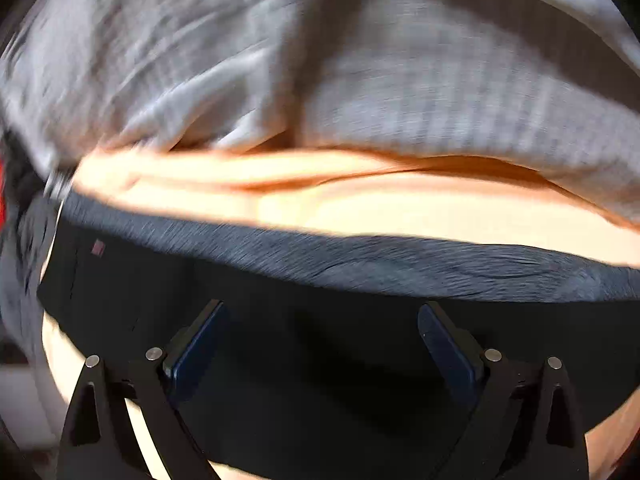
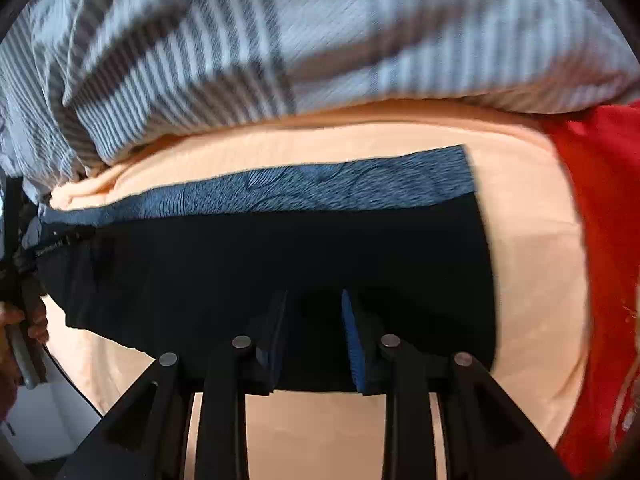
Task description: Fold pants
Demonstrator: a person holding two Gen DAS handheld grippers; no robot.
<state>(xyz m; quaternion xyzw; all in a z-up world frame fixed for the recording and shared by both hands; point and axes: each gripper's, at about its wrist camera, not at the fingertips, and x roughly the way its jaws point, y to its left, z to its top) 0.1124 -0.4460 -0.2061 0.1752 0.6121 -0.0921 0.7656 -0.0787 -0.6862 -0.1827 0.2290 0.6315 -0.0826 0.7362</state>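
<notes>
Dark pants (image 1: pixel 320 340) lie folded flat on a peach bed sheet (image 1: pixel 360 212), with a blue-grey textured band (image 1: pixel 360 264) along their far edge. My left gripper (image 1: pixel 322 320) is open wide, its fingers low over the dark cloth, holding nothing. In the right wrist view the pants (image 2: pixel 280 256) form a dark rectangle with the blue band (image 2: pixel 320 188) at the far side. My right gripper (image 2: pixel 314 312) is open with a narrower gap, its fingertips over the pants' near edge; no cloth shows pinched between them.
A striped grey-white duvet (image 2: pixel 280 40) is bunched along the far side of the bed, also in the left wrist view (image 1: pixel 360 60). A red cloth (image 2: pixel 600 240) lies at the right. A hand on the other gripper's handle (image 2: pixel 24 320) shows at the left edge.
</notes>
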